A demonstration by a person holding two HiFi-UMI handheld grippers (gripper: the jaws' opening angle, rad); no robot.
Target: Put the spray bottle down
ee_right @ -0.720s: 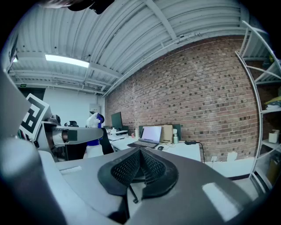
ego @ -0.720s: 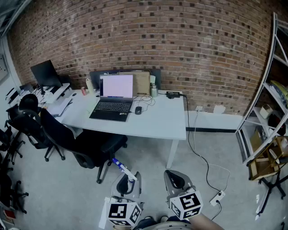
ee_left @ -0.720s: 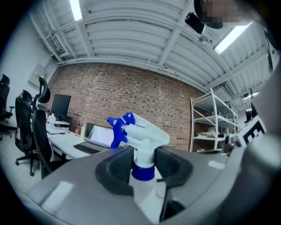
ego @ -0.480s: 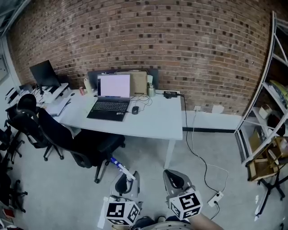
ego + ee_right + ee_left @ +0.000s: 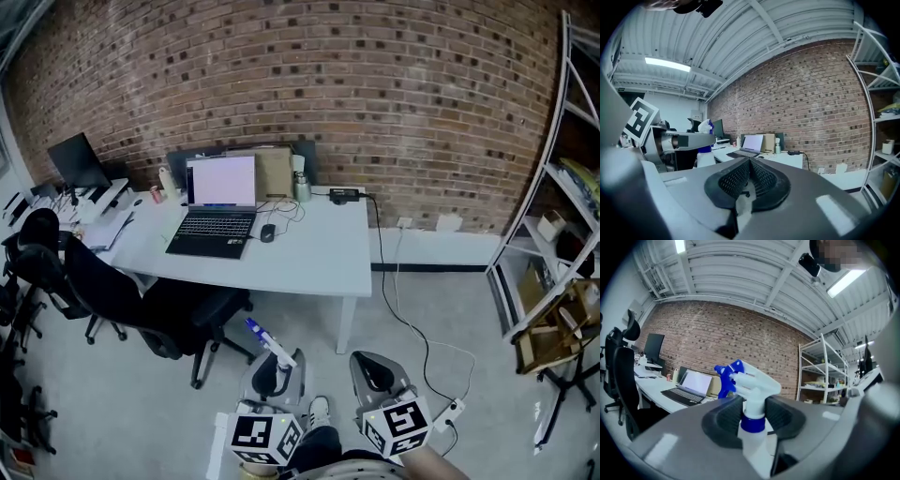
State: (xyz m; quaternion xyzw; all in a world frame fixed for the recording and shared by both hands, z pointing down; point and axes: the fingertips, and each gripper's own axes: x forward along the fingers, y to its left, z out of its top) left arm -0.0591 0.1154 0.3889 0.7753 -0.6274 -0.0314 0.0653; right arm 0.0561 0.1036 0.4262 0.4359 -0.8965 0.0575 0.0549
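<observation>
- Currently the spray bottle [image 5: 754,383] sits in the left gripper [image 5: 752,411], fingers [image 5: 724,416] clamped on its neck at the blue collar, trigger head above them, nozzle pointing forward-left.
- Right gripper [image 5: 750,176]: fingers [image 5: 736,180] pressed together, nothing between them.
- Bottle is off any surface, over bare floor [image 5: 441,309], well apart from the desk [image 5: 309,253].
- Risk: letting go here drops it to the floor, so the desk must be reached first.
- Risk: the grip is on the narrow neck only, with the body hanging below. A tilt or quick swing could likely let it pivot or slip.
- Risk: the office chair [image 5: 141,300] blocks the desk's left half, and the laptop [image 5: 214,211] and cables crowd the back. The bare right front looks the safer spot.
- Head view: gives the layout and the gap to the desk, but only the bottle's head shows.
- Left gripper view: shows the hold on the collar, not the floor or the bottle's base.
- Right gripper view: catches the bottle from the side, white body below the fingers.
</observation>
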